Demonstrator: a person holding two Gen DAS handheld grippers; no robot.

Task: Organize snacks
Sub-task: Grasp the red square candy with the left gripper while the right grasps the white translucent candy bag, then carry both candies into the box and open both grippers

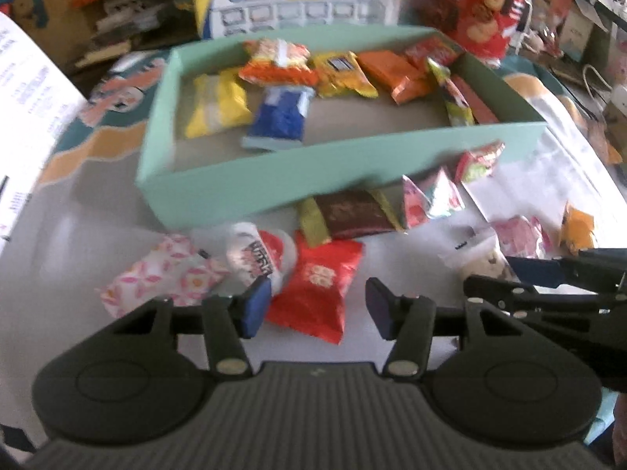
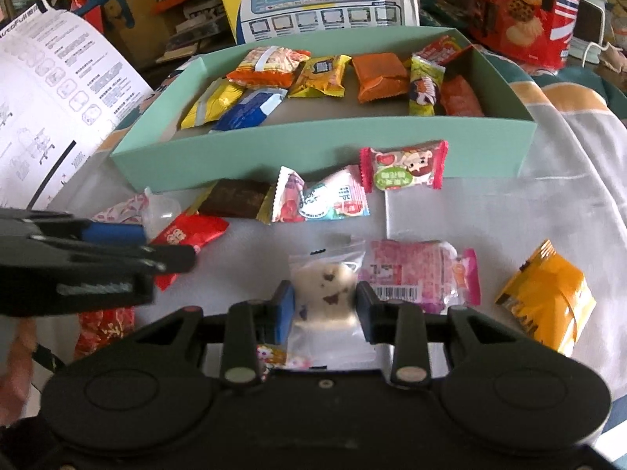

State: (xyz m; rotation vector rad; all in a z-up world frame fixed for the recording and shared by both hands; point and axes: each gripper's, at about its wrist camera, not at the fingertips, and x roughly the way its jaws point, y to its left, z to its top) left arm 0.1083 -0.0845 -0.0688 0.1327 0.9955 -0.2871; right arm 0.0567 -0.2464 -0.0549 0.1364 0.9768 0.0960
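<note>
Right gripper [image 2: 324, 313] closed on the clear cookie packet [image 2: 327, 293], long axis running near-to-far between the jaws, box [image 2: 321, 149] straight beyond; left gripper [image 1: 315, 309] half open, empty, straddling the red packet [image 1: 317, 293].

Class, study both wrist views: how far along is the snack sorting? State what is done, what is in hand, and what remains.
Done: several packets, including a blue packet, lie in the green box. In hand: the right gripper is shut on a clear-wrapped cookie; the left gripper stands open over a red packet. Left: loose snacks on the table, such as the yellow packet.
</note>
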